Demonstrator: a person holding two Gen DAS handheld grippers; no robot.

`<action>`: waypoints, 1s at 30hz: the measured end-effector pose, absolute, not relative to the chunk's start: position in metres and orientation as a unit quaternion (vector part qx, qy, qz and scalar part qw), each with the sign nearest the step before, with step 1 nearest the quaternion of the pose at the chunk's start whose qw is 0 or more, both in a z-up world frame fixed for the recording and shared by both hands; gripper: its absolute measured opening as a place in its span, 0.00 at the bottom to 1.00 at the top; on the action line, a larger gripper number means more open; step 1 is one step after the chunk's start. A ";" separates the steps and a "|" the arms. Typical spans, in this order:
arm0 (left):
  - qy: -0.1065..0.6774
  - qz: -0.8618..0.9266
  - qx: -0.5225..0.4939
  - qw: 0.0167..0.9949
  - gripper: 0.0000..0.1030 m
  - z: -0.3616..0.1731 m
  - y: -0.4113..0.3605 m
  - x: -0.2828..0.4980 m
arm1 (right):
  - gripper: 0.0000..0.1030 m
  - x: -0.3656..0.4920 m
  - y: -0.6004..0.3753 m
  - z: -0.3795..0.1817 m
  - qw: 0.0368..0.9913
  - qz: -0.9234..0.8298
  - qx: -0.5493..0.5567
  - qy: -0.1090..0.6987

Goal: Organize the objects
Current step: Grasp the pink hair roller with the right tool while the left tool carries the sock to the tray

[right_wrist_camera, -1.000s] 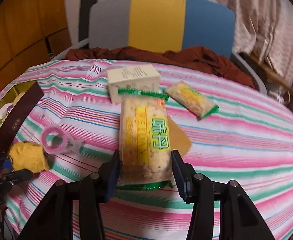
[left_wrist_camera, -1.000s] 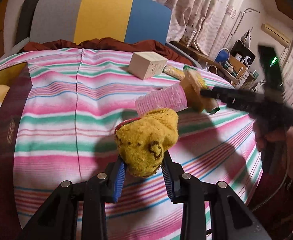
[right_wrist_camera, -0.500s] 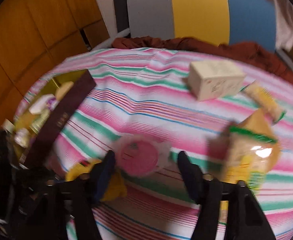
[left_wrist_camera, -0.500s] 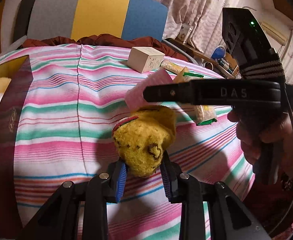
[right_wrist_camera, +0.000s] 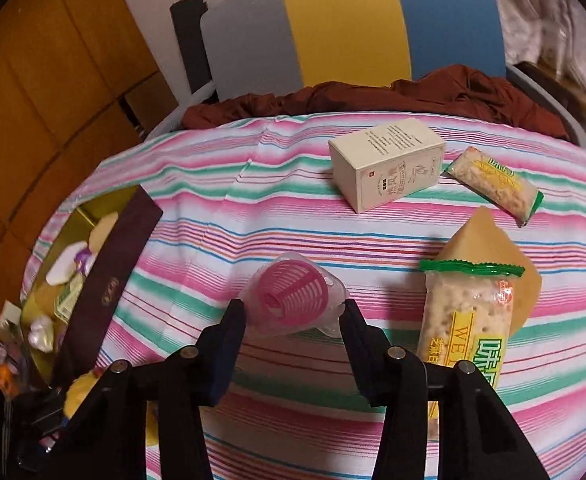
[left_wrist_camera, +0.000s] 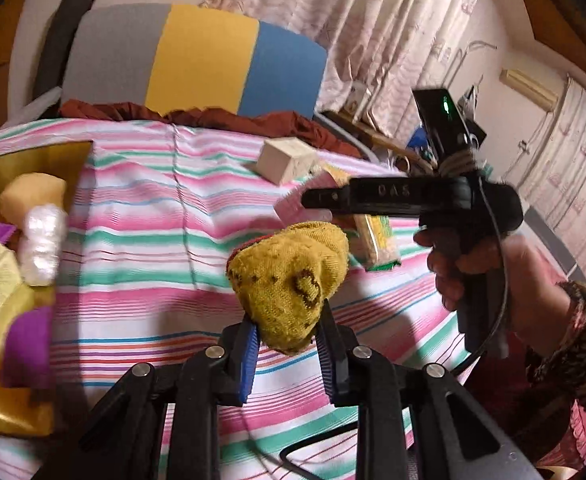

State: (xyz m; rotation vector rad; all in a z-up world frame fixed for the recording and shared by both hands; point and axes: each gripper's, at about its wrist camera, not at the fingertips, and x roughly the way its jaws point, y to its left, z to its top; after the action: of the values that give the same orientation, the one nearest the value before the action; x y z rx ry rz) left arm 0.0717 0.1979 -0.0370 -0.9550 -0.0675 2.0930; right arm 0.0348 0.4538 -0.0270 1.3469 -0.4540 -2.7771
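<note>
Your left gripper [left_wrist_camera: 287, 354]: fingers clamped narrow on the yellow sock ball [left_wrist_camera: 291, 282], held up off the striped cloth [left_wrist_camera: 141, 216]. Your right gripper [right_wrist_camera: 293, 320]: fingers closing around the pink plastic cup [right_wrist_camera: 293, 300]; it sits between them, pads not clearly pressing yet. The cup lies on its side near the counter's middle, open mouth toward you, long axis running away toward the far edge, so you're closing across its width.

The key relation: the gold tray [left_wrist_camera: 25, 412] w/ the dark lid [right_wrist_camera: 109, 280] sits at the counter's left edge, left of both grippers; the left hand w/ the sock is nearer, so it prob. goes first.

Right of the cup: cracker pack [right_wrist_camera: 467, 320], "WE…" + Chinese chars readable. Toward the far edge: white box [right_wrist_camera: 389, 164], print too small to read, and a 2nd snack pack [right_wrist_camera: 493, 182]. "DAS" shows on the right gripper's body in the left wrist view.
</note>
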 end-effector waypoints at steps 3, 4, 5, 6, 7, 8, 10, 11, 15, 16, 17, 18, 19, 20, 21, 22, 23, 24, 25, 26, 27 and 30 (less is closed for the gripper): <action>-0.043 0.846 -0.362 0.389 0.25 -0.025 0.175 0.070 | 0.47 0.037 0.448 -0.020 0.014 -0.894 0.423 -0.149; -0.051 0.854 -0.357 0.375 0.25 -0.021 0.165 0.068 | 0.47 0.038 0.444 -0.017 0.017 -0.896 0.418 -0.151; -0.057 0.860 -0.354 0.362 0.25 -0.018 0.157 0.066 | 0.47 0.039 0.439 -0.014 0.021 -0.898 0.414 -0.151; -0.065 0.867 -0.352 0.346 0.25 -0.016 0.146 0.063 | 0.48 0.040 0.434 -0.011 0.025 -0.899 0.411 -0.149; -0.073 0.874 -0.351 0.329 0.25 -0.015 0.135 0.060 | 0.48 0.041 0.427 -0.007 0.031 -0.901 0.406 -0.146; -0.078 0.879 -0.350 0.313 0.25 -0.015 0.124 0.057 | 0.48 0.042 0.420 -0.003 0.036 -0.903 0.403 -0.143; -0.082 0.887 -0.354 0.285 0.25 -0.017 0.105 0.051 | 0.48 0.044 0.404 0.004 0.051 -0.906 0.397 -0.136; -0.083 0.889 -0.357 0.275 0.25 -0.018 0.097 0.048 | 0.48 0.044 0.396 0.008 0.059 -0.908 0.394 -0.133; -0.087 0.888 -0.380 0.242 0.26 -0.029 0.071 0.041 | 0.48 0.041 0.355 0.021 0.102 -0.909 0.386 -0.123; -0.088 0.886 -0.391 0.232 0.27 -0.033 0.066 0.038 | 0.48 0.040 0.346 0.023 0.111 -0.908 0.385 -0.121; -0.087 0.882 -0.402 0.230 0.28 -0.036 0.063 0.035 | 0.48 0.037 0.335 0.025 0.122 -0.908 0.384 -0.118; -0.085 0.874 -0.419 0.231 0.30 -0.042 0.062 0.032 | 0.48 0.035 0.323 0.027 0.133 -0.907 0.383 -0.114; -0.082 0.869 -0.429 0.232 0.31 -0.046 0.061 0.031 | 0.48 0.033 0.313 0.028 0.142 -0.906 0.382 -0.112; -0.078 0.869 -0.431 0.229 0.32 -0.048 0.060 0.032 | 0.48 0.030 0.304 0.028 0.150 -0.905 0.382 -0.109; -0.071 0.874 -0.426 0.223 0.37 -0.047 0.059 0.035 | 0.48 0.027 0.294 0.029 0.158 -0.904 0.382 -0.107; -0.063 0.880 -0.422 0.212 0.45 -0.046 0.059 0.036 | 0.48 0.024 0.284 0.029 0.164 -0.903 0.383 -0.104; -0.061 0.884 -0.416 0.202 0.49 -0.044 0.057 0.038 | 0.48 0.021 0.276 0.029 0.169 -0.902 0.384 -0.102; -0.063 0.888 -0.410 0.196 0.51 -0.042 0.056 0.039 | 0.48 0.016 0.268 0.029 0.175 -0.900 0.386 -0.101; -0.069 0.892 -0.403 0.194 0.55 -0.039 0.053 0.041 | 0.48 0.010 0.260 0.028 0.180 -0.899 0.387 -0.100; -0.074 0.894 -0.398 0.193 0.56 -0.038 0.051 0.042 | 0.48 0.005 0.253 0.028 0.183 -0.897 0.389 -0.099; -0.078 0.897 -0.394 0.187 0.56 -0.036 0.048 0.042 | 0.48 -0.003 0.244 0.026 0.188 -0.895 0.393 -0.099; -0.079 0.906 -0.380 0.167 0.56 -0.029 0.045 0.042 | 0.48 -0.024 0.223 0.022 0.197 -0.890 0.401 -0.095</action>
State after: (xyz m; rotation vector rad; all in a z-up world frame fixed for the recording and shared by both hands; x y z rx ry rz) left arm 0.0421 0.0448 -0.0290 -1.0811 -0.2256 2.5786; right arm -0.0240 0.2234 0.0224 1.1215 -0.2652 -2.4918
